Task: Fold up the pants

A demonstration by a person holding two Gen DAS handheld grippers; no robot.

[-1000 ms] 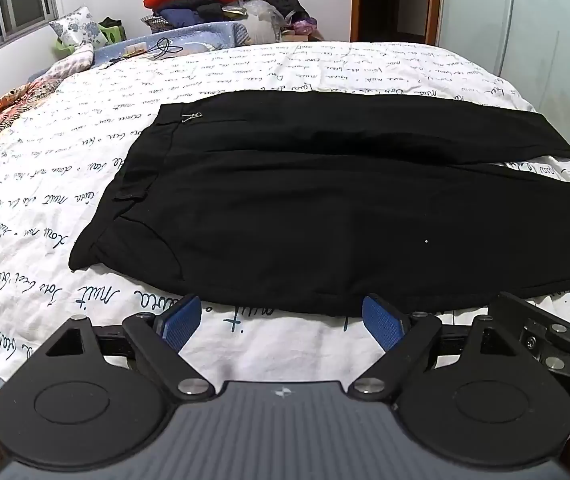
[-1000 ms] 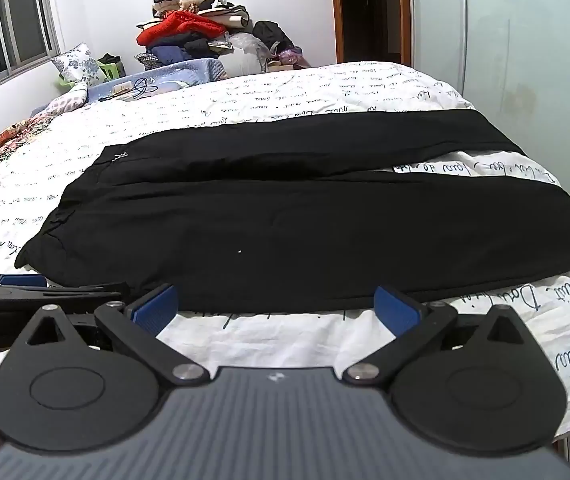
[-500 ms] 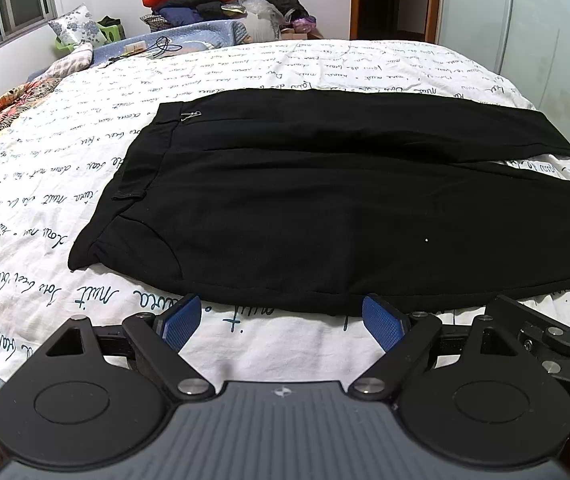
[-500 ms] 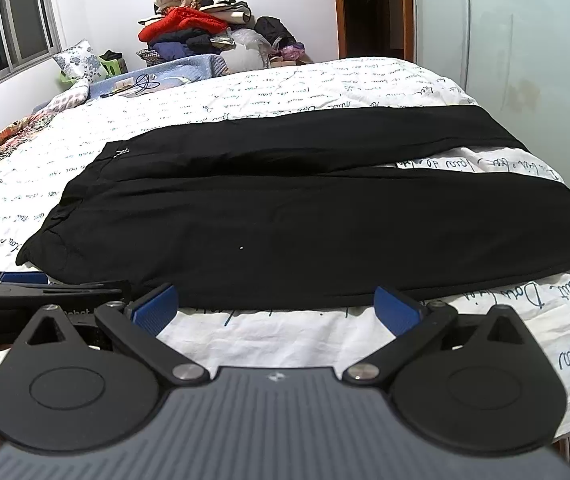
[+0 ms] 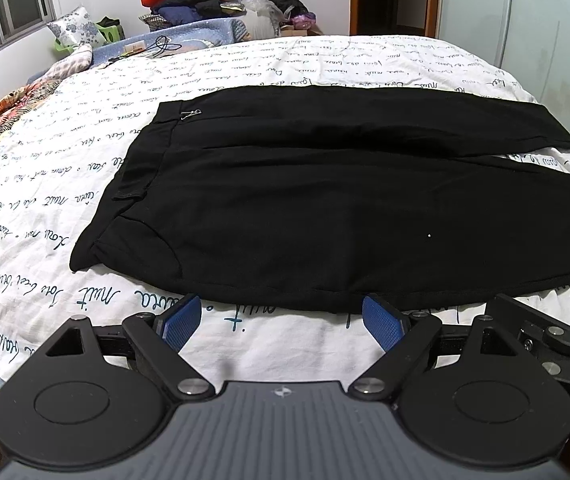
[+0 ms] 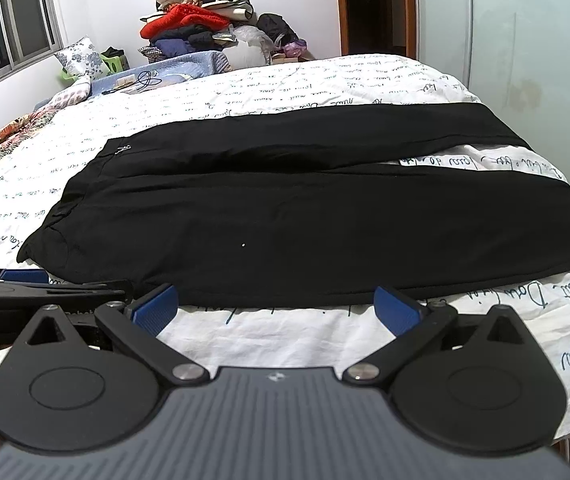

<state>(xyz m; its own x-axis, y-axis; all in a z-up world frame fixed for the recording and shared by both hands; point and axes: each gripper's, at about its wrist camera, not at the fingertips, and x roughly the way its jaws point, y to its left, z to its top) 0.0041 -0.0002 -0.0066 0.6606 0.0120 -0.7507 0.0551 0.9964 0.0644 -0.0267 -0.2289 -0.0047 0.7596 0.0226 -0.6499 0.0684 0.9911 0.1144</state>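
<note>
Pants (image 5: pixel 325 208) are black and spread flat on the bed (image 5: pixel 65 216), waistband to the left, both legs running off to the right, so the long axis lies crosswise to both tools. Left gripper (image 5: pixel 281 316) hovers just short of the near hem toward the waist end, jaws wide open, nothing in them. Right gripper (image 6: pixel 277 306) sits beside it, nearer the leg end, also spread open and empty. Sheet is white with script print; clothes pile (image 6: pixel 205 20) by the far wall, window (image 6: pixel 9 28) on the left.
</note>
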